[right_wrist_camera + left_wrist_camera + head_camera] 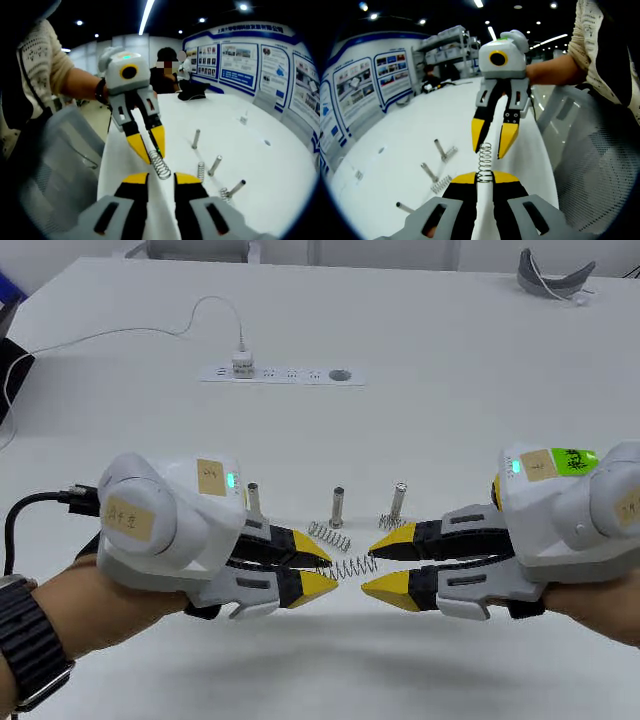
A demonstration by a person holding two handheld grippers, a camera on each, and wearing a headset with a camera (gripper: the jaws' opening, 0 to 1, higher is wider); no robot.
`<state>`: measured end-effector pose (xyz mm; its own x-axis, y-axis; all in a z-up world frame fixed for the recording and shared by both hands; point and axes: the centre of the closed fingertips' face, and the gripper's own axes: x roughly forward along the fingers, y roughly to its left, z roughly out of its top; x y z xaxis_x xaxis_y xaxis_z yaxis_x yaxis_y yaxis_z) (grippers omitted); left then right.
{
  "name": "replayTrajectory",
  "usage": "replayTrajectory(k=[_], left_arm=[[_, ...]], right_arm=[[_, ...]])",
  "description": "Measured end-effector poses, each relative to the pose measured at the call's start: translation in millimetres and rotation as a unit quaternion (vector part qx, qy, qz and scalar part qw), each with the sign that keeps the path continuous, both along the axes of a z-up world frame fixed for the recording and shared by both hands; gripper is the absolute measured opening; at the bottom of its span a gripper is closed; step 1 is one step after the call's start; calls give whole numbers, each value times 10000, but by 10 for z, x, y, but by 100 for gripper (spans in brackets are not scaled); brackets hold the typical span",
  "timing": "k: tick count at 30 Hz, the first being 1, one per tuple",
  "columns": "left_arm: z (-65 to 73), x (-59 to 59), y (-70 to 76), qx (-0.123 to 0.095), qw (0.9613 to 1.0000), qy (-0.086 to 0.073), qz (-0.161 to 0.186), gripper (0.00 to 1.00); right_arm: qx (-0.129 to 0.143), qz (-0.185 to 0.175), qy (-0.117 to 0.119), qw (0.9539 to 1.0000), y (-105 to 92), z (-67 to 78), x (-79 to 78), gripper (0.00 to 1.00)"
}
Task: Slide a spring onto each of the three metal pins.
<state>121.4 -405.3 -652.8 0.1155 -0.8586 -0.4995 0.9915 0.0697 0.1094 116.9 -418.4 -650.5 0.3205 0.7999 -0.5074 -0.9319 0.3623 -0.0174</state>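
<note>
hold | my left tongs (328, 567) nip one end of the spring (348, 567), kept level so my right tongs (367, 568), jaws parted round its free end, can steady it for a pin | place | mid-desk (450, 390), in front of three pins (337, 508) | look | thin bright coil, loosely wound; spare springs (330, 536) lie by the pins

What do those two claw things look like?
Both the left gripper and right gripper have rounded white-grey bodies, black jaws with yellow tips, tan labels and a green light. The right one carries a green sticker; a black cable leaves the left. The person wears a black wristband and a cream knit sleeve.
</note>
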Motion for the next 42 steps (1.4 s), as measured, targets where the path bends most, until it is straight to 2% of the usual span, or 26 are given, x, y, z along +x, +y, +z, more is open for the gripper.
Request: replayTrajectory(k=[6, 12, 16, 20, 23, 32, 42], left_arm=[[17, -42, -30, 1, 10000, -11, -72, 10], [22, -62, -39, 30, 10000, -33, -66, 10], [19, -69, -34, 43, 10000, -21, -28, 10], [1, -81, -36, 50, 10000, 13, 4, 9], [-4, -76, -38, 47, 10000, 27, 42, 9], [49, -20, -25, -131, 9995, 46, 272, 9], [37, -1, 46, -309, 9980, 142, 542, 10]], right_arm=[[37, 94, 51, 9999, 10, 16, -30, 17], [116, 191, 33, 9997, 30, 110, -47, 13], [133, 240, 21, 9996, 59, 130, -56, 13], [256, 319, 13, 9992, 124, 209, -56, 13], [211, 390, -37, 9990, 159, 230, -48, 13], [182, 520, -182, 9983, 285, 349, 4, 13], [82, 688, -258, 9973, 476, 358, 17, 12]])
